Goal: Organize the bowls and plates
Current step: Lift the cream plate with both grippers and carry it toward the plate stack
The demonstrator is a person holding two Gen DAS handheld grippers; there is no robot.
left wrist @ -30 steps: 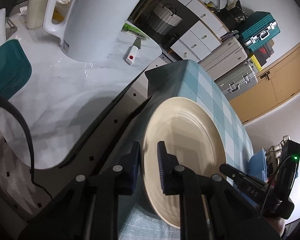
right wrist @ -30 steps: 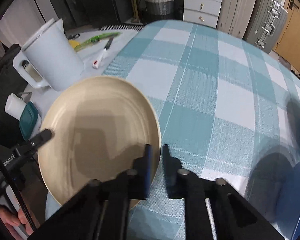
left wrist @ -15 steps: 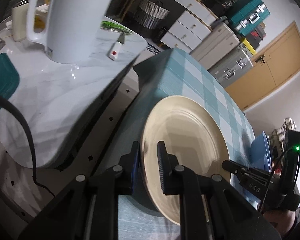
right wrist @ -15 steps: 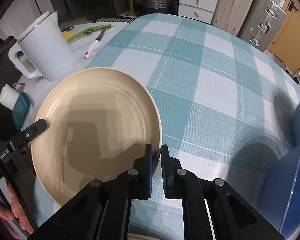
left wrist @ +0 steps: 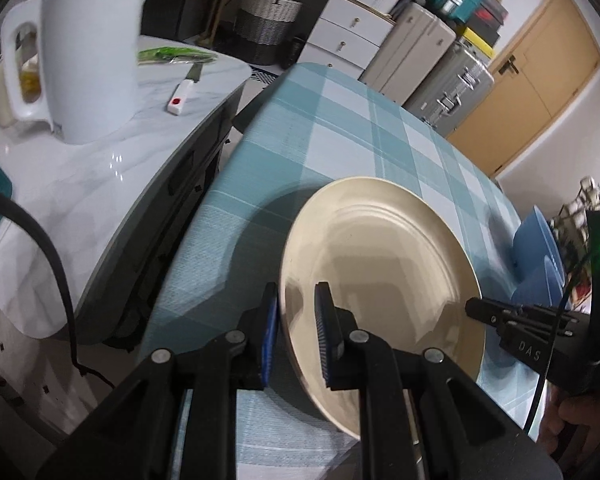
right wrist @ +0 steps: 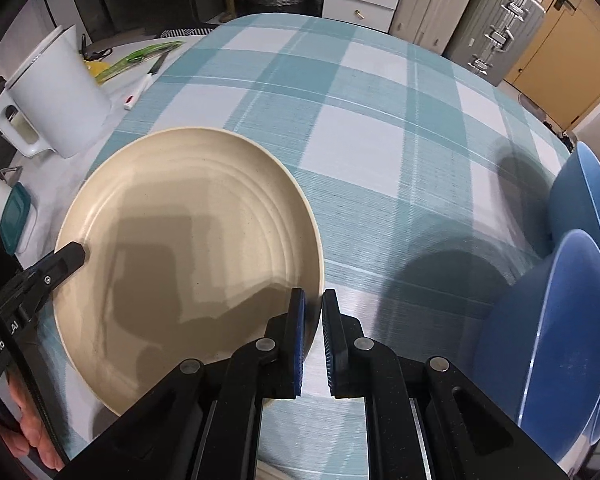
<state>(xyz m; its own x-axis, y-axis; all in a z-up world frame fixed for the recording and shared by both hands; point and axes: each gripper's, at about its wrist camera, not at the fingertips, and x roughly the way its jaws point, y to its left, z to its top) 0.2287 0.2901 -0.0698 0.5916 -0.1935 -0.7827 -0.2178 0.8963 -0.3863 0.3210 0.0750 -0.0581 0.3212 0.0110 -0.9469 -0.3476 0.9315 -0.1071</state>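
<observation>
Table (right wrist: pixel 380 152) ahead of both grippers carries no stack of dishes yet. Cream plate (right wrist: pixel 188 248) is carried above it, pinched at opposite rims: left gripper (left wrist: pixel 296 336) and right gripper (right wrist: pixel 313 340) each clamped on its edge. Blue bowls (right wrist: pixel 560 320) sit to the right of the right gripper, apparently unsorted; judged early in the task.

A cream plate (right wrist: pixel 188 240) hangs over the near left part of the teal checked tablecloth (right wrist: pixel 360 140). The right gripper (right wrist: pixel 314 320) clamps the plate's near right rim between its blue pads, jaws almost together. On the plate's far left rim, the left gripper (right wrist: pixel 70 256) grips its edge. Two blue bowls (right wrist: pixel 560 320) sit well right of the plate, one behind the other. Beyond the plate's upper left, off the cloth, stand a white kettle (right wrist: pixel 56 96) and a white-handled knife (right wrist: pixel 142 84).
</observation>
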